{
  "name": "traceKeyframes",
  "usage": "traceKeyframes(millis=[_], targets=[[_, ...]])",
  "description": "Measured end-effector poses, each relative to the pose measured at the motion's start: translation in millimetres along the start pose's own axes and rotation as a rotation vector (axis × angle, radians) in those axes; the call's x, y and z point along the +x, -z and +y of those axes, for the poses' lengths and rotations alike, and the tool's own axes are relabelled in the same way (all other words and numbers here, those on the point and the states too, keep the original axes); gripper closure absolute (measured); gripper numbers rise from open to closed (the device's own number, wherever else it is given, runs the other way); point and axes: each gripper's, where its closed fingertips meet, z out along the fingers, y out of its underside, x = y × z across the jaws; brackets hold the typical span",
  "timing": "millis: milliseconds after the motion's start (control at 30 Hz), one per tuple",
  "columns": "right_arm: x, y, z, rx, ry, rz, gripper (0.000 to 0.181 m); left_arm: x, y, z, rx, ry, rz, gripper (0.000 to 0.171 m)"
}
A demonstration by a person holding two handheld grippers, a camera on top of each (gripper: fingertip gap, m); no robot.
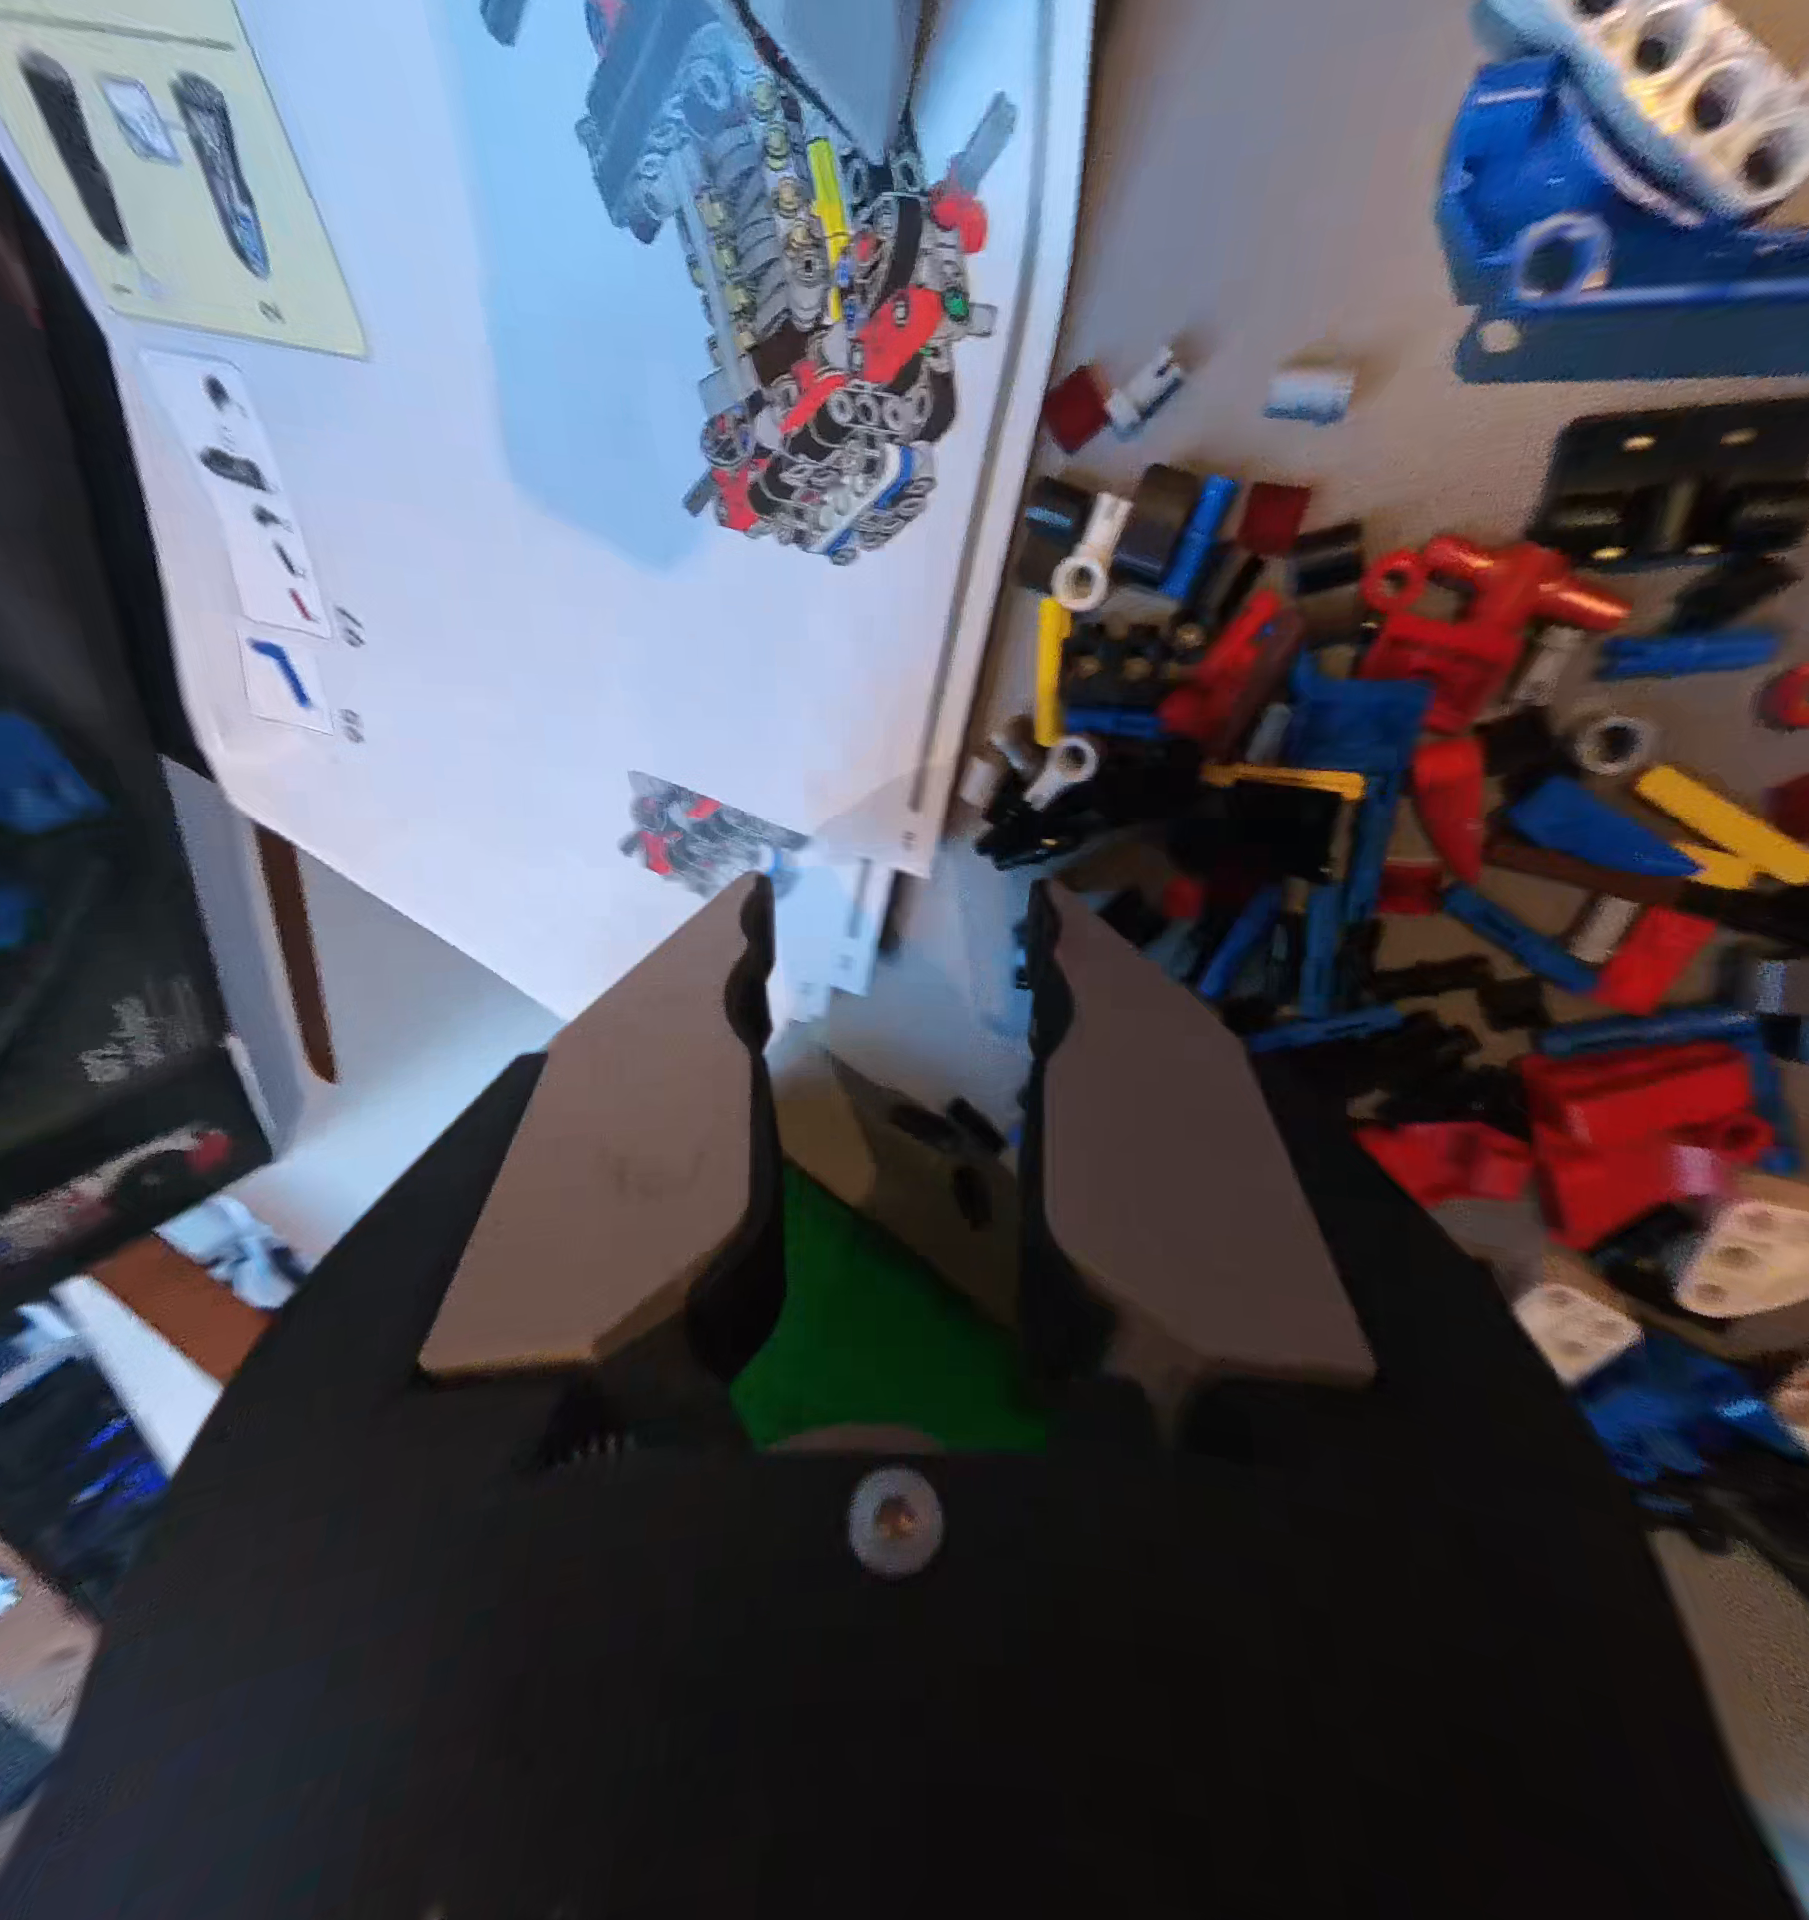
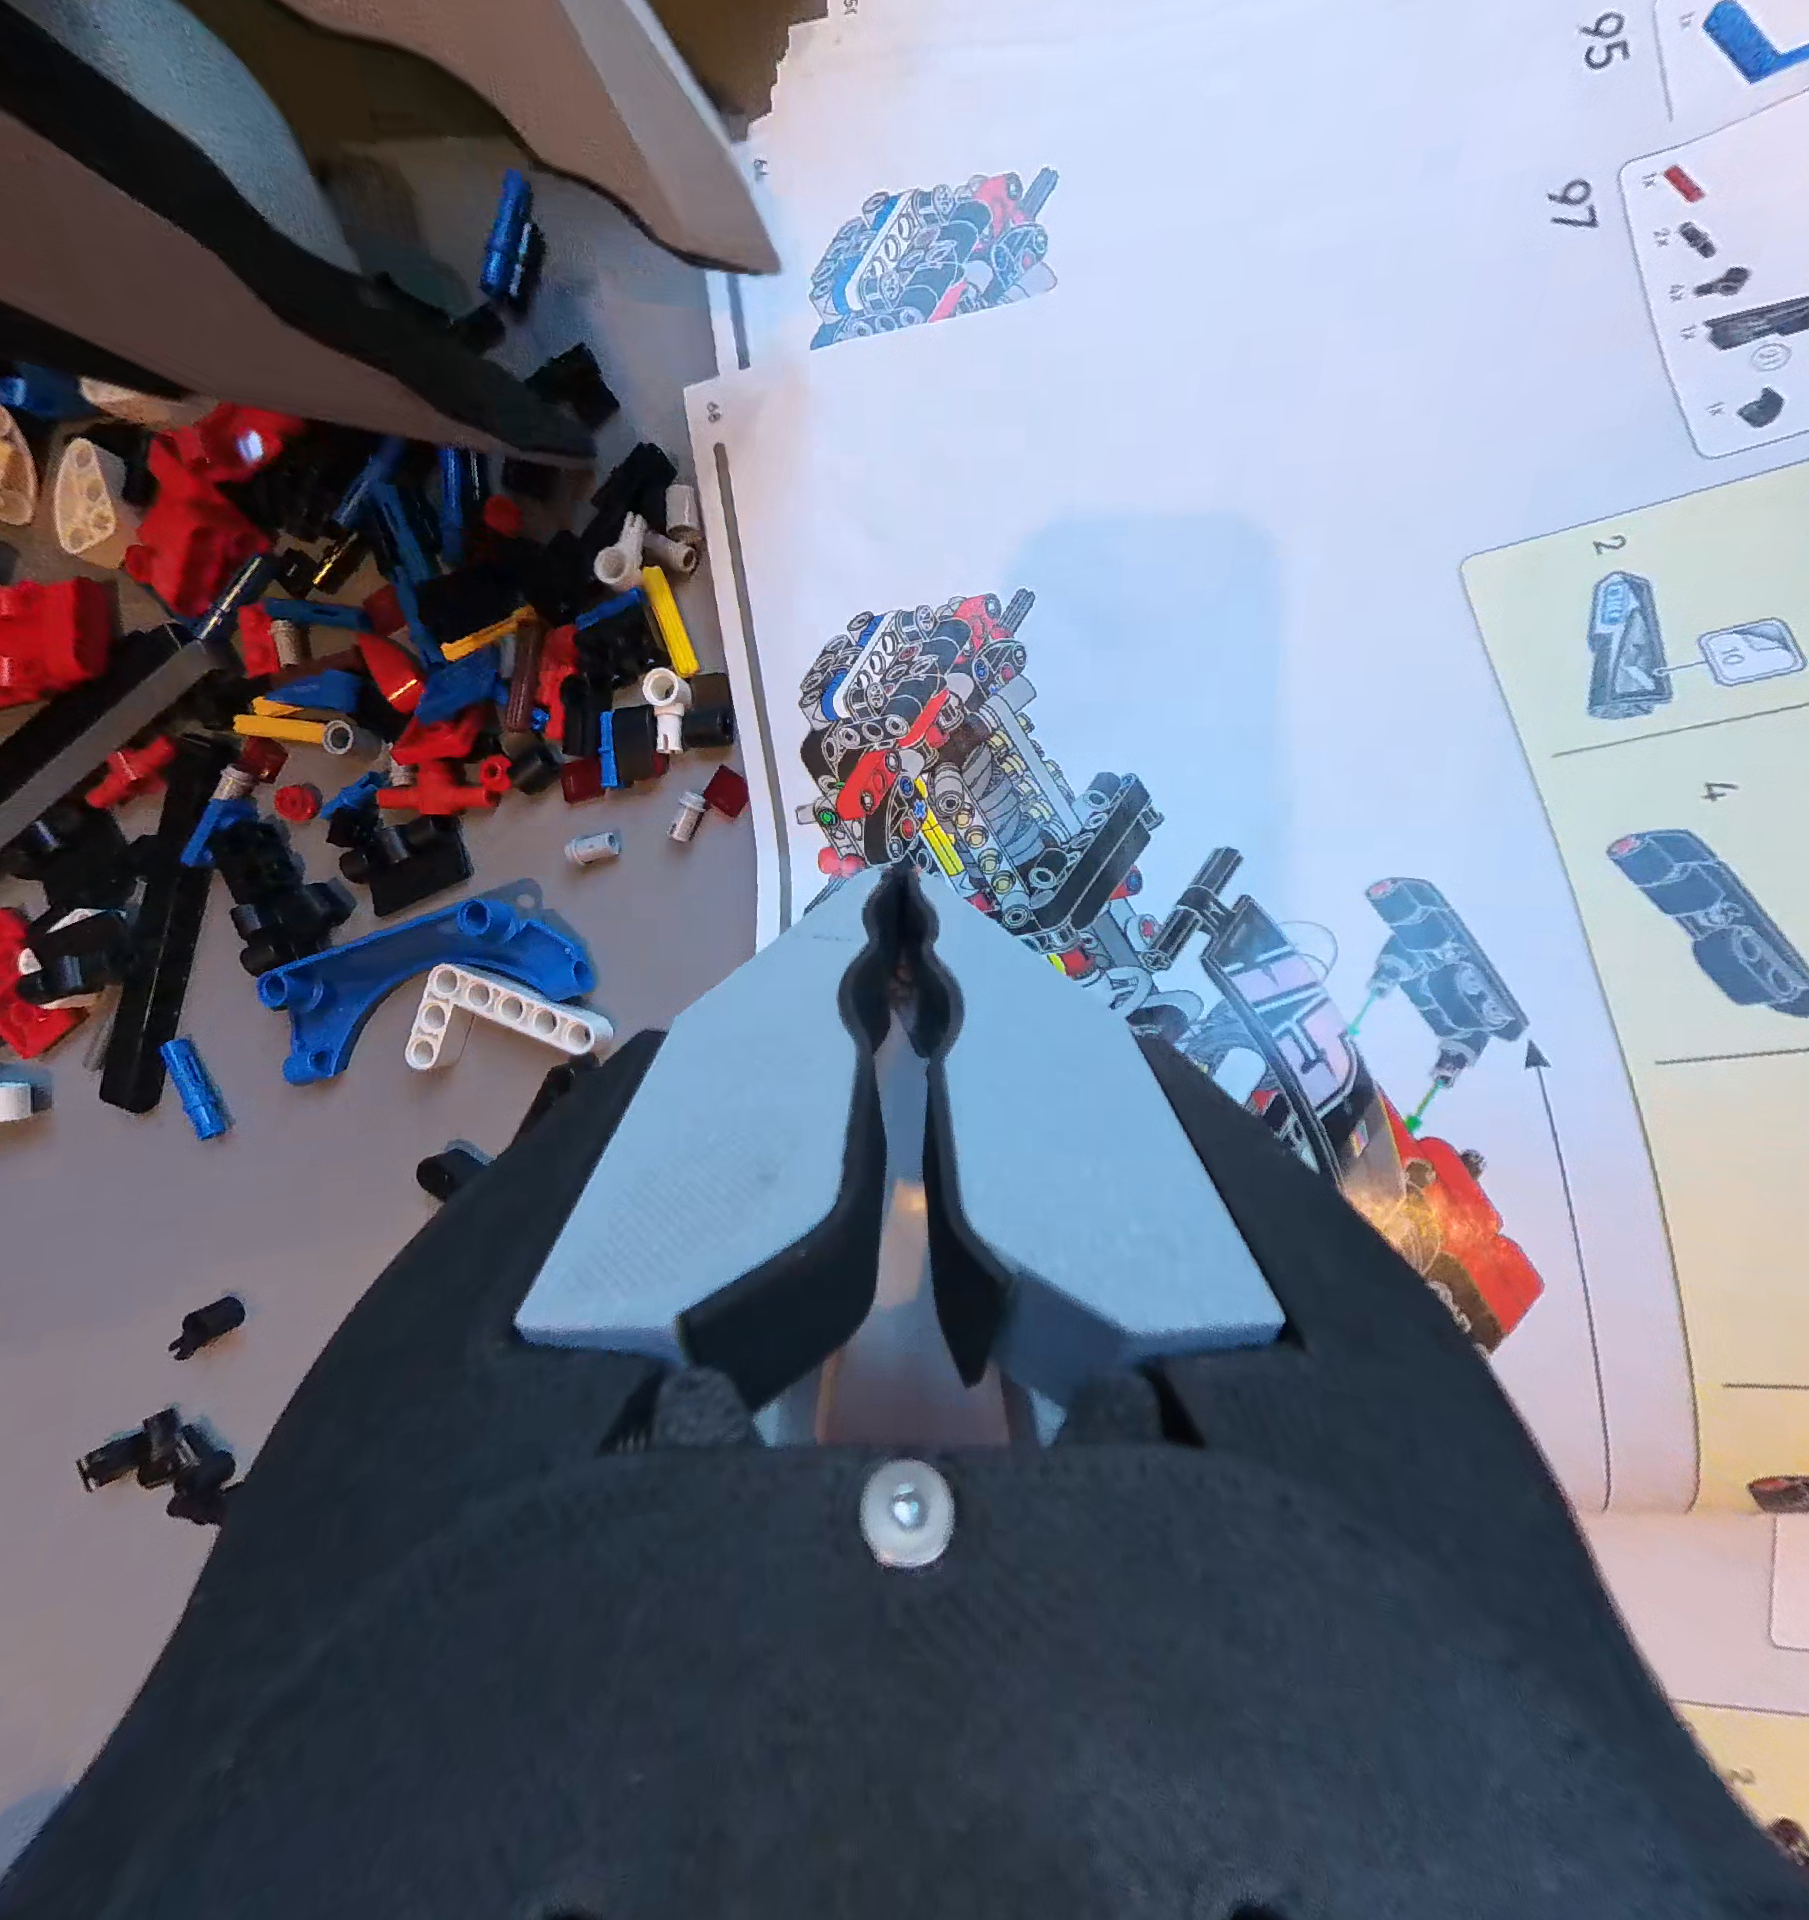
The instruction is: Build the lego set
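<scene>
My left gripper [image 1: 900,914] is open and empty. It hovers at the bottom corner of the open instruction booklet [image 1: 567,623], just left of a pile of loose red, blue, black and yellow lego pieces [image 1: 1399,779]. A blue and white part-built assembly [image 1: 1565,208] stands at the top right. My right gripper [image 2: 895,883] is shut, its tips over the booklet [image 2: 1191,520]; I see nothing held in it. The pile [image 2: 360,675] lies to its left, with a blue curved piece [image 2: 412,966] and a white L beam [image 2: 495,1013] nearest.
The left gripper's fingers [image 2: 630,135] reach in at the top left of the right wrist view. A black box [image 1: 48,935] stands at the far left. Stray black pins [image 2: 204,1325] lie on the grey table [image 2: 100,1195]. A green patch [image 1: 858,1340] shows below the left fingers. Left tips to right tips: about 11 cm.
</scene>
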Motion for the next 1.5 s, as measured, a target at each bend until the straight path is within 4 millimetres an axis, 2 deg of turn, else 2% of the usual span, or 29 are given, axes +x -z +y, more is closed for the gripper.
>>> traceKeyframes(millis=[67,167,300,400,500,633,867,1000,1133,1267,1333,1367,1433,1500], targets=[[0,3,0,0.014,-0.012,-0.005,0.181,-8,-4,-6,-0.008,-0.046,0.004,0.127],[0,5,1,0.041,-0.022,-0.013,0.181,-9,-12,-10,-0.02,-0.047,0.067,0.145],[-2,11,1,0.07,-0.033,-0.039,0.181,-10,-13,-9,-0.039,0.0,0.137,0.144],[-8,17,-3,0.101,-0.016,-0.037,0.148,-7,-15,-5,-0.05,-0.011,0.155,0.161],[-12,14,-1,0.079,0.076,0.043,0.131,-5,-14,-5,-0.047,-0.028,0.162,0.168],[-10,9,1,0.036,0.201,0.163,0.134,-5,-9,-5,-0.038,-0.027,0.185,0.171],[-19,18,-13,0.113,0.144,0.096,0.13,-9,7,-4,0.004,-0.014,0.223,0.171],[-23,21,-26,0.186,0.087,0.03,0.135,-9,14,-4,0.021,-0.004,0.243,0.171],[-21,16,-34,0.204,0.069,0.041,0.145,-11,18,-5,0.038,0.006,0.251,0.171],[-26,13,-47,0.236,0.097,0.052,0.145,-11,28,-9,0.069,0.021,0.278,0.171],[-26,13,-50,0.231,0.138,0.089,0.159,-17,35,-14,0.103,0.045,0.27,0.171],[-25,16,-52,0.235,0.162,0.125,0.177,-22,40,-16,0.12,0.058,0.252,0.171],[-20,30,-56,0.279,0.177,0.214,0.181,-35,55,-23,0.171,0.096,0.19,0.171],[-17,52,-56,0.361,0.132,0.276,0.181,-53,77,-29,0.224,0.152,0.081,0.154]])
